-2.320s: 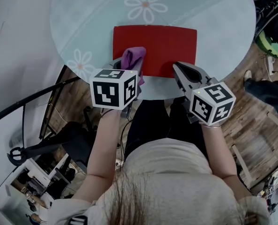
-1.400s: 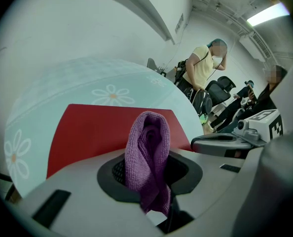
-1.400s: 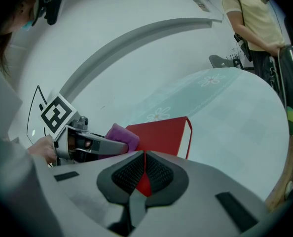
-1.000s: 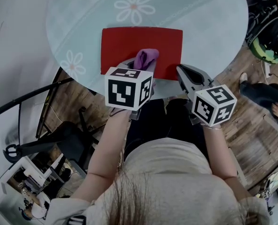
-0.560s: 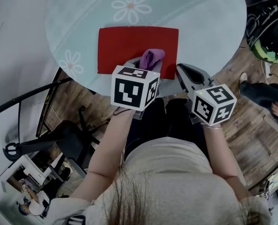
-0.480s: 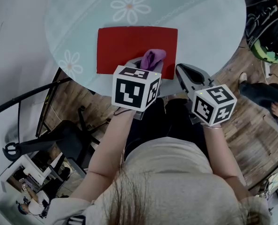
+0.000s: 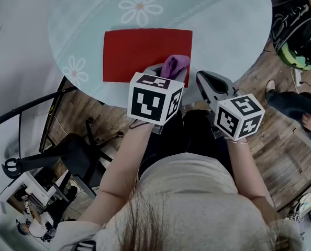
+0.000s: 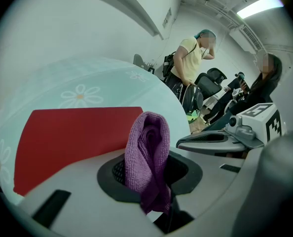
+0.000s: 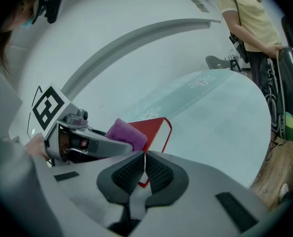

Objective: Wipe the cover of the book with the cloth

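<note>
A red book [image 7: 140, 51] lies flat on the round pale-green table [image 7: 218, 25]; it also shows as the red book [image 8: 72, 132] and the red book [image 9: 156, 130]. My left gripper [image 7: 171, 72] is shut on a folded purple cloth [image 7: 175, 65], which rests on the book's near right corner. In its own view the cloth [image 8: 147, 157] stands pinched between the jaws of the left gripper [image 8: 149, 174]. My right gripper [image 7: 203, 81] hovers just right of the book's near corner, shut and empty; the right gripper [image 9: 144, 169] has its pads nearly touching.
The table has white flower prints [image 7: 140, 7] and its near edge runs just below the book. A black chair [image 7: 66, 150] stands at the lower left. A helmet [image 7: 302, 41] lies on the wooden floor at the right. Two people [image 8: 191, 58] are behind the table.
My left gripper has carried the cloth rightward along the book's near edge, from the left part to the right corner. The right gripper has barely moved.
</note>
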Motion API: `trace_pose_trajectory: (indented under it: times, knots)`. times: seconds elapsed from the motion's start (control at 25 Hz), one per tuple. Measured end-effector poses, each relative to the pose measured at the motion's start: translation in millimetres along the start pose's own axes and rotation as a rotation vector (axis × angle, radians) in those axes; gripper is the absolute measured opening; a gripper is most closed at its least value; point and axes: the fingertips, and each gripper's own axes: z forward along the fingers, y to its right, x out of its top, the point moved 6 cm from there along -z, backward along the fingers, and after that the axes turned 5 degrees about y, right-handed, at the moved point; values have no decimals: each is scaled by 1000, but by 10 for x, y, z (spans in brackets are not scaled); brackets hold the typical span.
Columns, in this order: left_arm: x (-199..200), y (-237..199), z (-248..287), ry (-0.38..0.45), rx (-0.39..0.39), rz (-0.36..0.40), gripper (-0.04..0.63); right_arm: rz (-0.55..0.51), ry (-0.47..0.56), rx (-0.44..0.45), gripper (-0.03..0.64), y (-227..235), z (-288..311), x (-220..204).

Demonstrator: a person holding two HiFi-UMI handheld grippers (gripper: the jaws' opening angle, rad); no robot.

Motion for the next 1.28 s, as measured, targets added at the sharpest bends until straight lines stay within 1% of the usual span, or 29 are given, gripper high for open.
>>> trace_pose_trajectory:
  times: [0.4,0.64,0.88,1.04,1.28]
  knots:
    - [10,159,112,9,-35,9,110,7,9,0,23,91,-23,15]
    - [18,202,82,42,-52,-1,110,2,9,-2,23,113,-52,37]
    - [1,245,31,95,-133,-71,110,-10,8,10,23,38,-20,53]
    - [31,286,-76,152,-203,-110,110,-13,28,5,23,-10,-91,101]
    - [88,217,-281,231,-261,-131,110,-22,73,-21,23,-91,-188,147]
